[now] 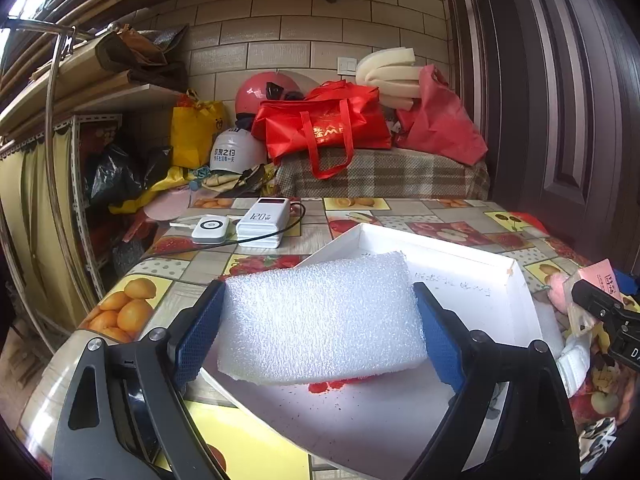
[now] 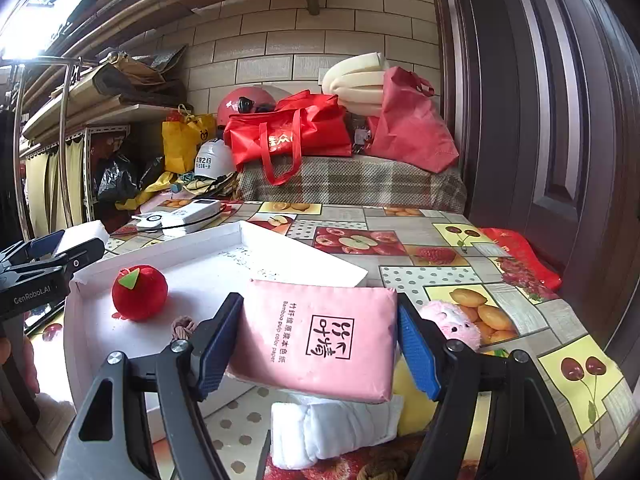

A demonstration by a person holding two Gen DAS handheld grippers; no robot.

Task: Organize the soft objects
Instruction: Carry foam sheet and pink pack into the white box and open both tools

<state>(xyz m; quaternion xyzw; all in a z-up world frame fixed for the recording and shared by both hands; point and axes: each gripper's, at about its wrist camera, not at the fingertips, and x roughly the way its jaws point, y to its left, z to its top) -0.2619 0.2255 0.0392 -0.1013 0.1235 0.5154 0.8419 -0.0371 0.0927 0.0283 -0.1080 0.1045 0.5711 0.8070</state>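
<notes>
My left gripper [image 1: 320,320] is shut on a white foam block [image 1: 320,320] and holds it above the white cardboard tray [image 1: 472,256]. My right gripper [image 2: 318,344] is shut on a pink tissue pack [image 2: 320,340] at the tray's [image 2: 304,248] near right corner. A red plush apple [image 2: 139,293] lies in the tray. A pink plush toy [image 2: 452,320] and a folded white cloth [image 2: 332,428] lie on the table beside the tray. The left gripper [image 2: 60,250] with the foam shows at the left of the right wrist view.
Two white power banks [image 1: 240,226] with a black cable lie at the table's far left. A plaid-covered bench [image 1: 380,172] with red bags [image 1: 324,128], helmets and foam rolls stands behind the table. A dark door [image 1: 560,100] is on the right. A red bag [image 2: 520,264] lies at the table's right edge.
</notes>
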